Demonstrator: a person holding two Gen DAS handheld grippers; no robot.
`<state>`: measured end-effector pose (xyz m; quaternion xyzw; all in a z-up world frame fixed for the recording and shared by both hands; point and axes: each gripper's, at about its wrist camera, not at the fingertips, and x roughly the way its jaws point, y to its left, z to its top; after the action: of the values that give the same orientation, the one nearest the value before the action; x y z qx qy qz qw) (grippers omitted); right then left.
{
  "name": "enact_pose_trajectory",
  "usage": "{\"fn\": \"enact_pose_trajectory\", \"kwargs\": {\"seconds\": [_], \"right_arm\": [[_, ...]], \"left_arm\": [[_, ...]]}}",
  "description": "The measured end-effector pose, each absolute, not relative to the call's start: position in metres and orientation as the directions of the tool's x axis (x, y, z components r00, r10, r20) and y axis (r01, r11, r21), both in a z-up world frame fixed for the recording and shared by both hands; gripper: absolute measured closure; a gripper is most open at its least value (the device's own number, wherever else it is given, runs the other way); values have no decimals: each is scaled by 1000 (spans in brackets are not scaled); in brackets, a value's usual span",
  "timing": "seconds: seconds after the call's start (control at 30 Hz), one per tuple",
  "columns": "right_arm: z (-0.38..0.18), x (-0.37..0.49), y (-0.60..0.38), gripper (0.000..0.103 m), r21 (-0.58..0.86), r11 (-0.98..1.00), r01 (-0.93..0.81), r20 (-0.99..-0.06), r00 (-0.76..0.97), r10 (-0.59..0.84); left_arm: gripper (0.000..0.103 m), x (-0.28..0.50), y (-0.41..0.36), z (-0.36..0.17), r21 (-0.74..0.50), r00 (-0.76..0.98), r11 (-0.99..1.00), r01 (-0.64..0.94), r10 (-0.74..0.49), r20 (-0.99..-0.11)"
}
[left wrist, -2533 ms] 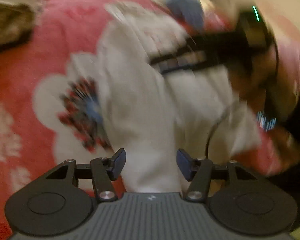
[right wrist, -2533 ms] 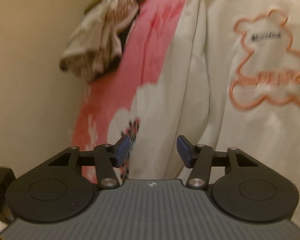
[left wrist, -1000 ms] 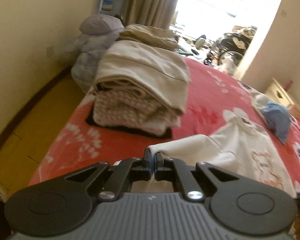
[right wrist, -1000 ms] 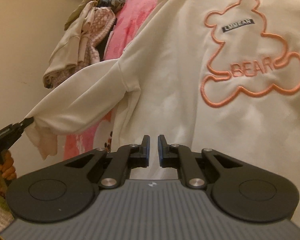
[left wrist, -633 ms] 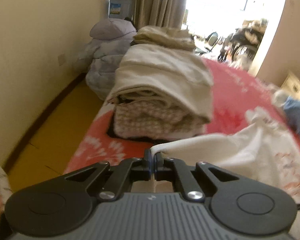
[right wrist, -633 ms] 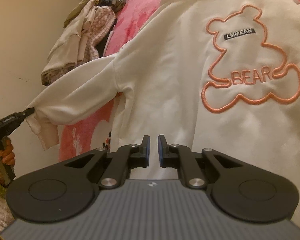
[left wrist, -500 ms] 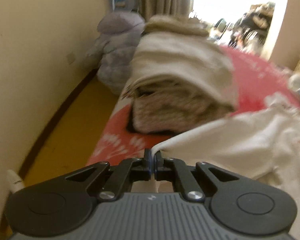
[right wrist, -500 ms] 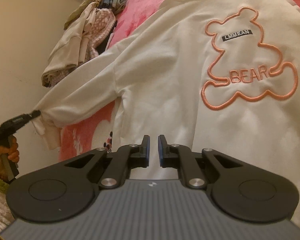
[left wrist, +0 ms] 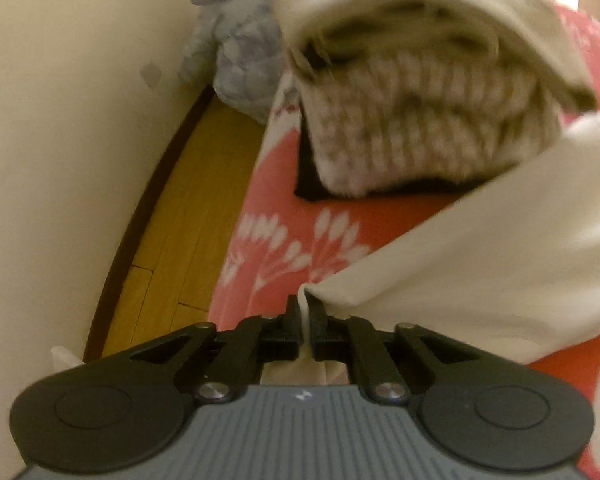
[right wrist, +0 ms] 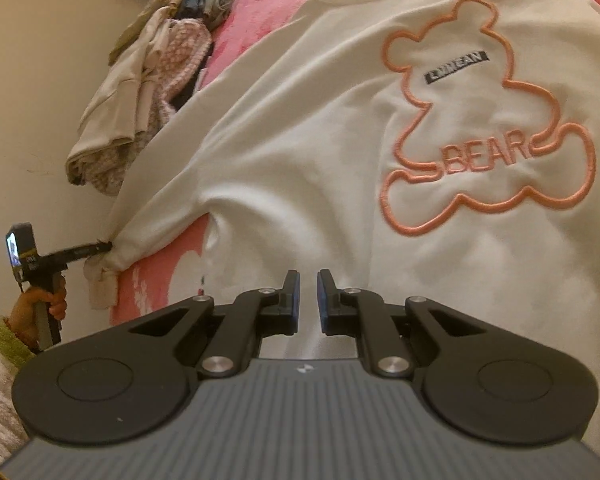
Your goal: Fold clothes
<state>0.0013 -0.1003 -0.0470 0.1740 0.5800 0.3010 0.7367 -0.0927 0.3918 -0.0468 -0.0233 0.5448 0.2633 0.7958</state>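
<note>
Pinching the cuff end of a sleeve, the left gripper (left wrist: 307, 316) has its jaws pressed together on the cream fabric, and the sleeve (left wrist: 480, 264) runs away from the tips to the right over the red floral bedspread (left wrist: 292, 248). Ahead of those tips sits a blurred stack of folded clothes (left wrist: 428, 92). The right gripper (right wrist: 308, 292) has its jaws drawn close with a narrow gap, cloth running between them; whether they grip it cannot be told. The white sweatshirt (right wrist: 300, 120) lies spread directly ahead of them, its orange bear outline (right wrist: 484, 120) up and right.
</note>
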Motion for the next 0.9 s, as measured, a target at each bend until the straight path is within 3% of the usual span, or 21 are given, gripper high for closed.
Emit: {"fn": "enact_pose_trajectory", "kwargs": {"seconds": [0.03,0.1,0.2,0.4,0.57,0.7,0.8,0.9], "right_arm": [[-49,3,-102,93,609,758,-234,-749,147,647],[-52,7,-107,93,611,758,-226,-747,152,647],[-53,10,-112,93,609,759,-230,-745,161,647],[-54,13,-126,93,612,763,-208,-739,194,645],[-46,7,-137,93,629,748,-210,-710,236,663],[-36,-1,-149,93,625,746,-230,-693,276,666],[-24,-4,-171,93,620,753,-222,-674,339,656],[-8,-3,-208,92,609,772,-180,-652,439,617]], "left_arm": [[76,-95,395,-49,258,270,858,-444,402,-875],[66,-100,403,-52,267,274,851,-453,418,-866],[66,-108,425,-50,254,261,819,-514,432,-863],[70,-130,460,-31,354,183,700,-621,568,-803],[72,-151,454,11,293,250,663,-689,598,-762],[70,-152,395,45,156,441,778,-608,495,-749],[60,-136,331,59,42,580,887,-460,337,-742],[59,-111,269,61,-37,666,957,-289,173,-726]]}}
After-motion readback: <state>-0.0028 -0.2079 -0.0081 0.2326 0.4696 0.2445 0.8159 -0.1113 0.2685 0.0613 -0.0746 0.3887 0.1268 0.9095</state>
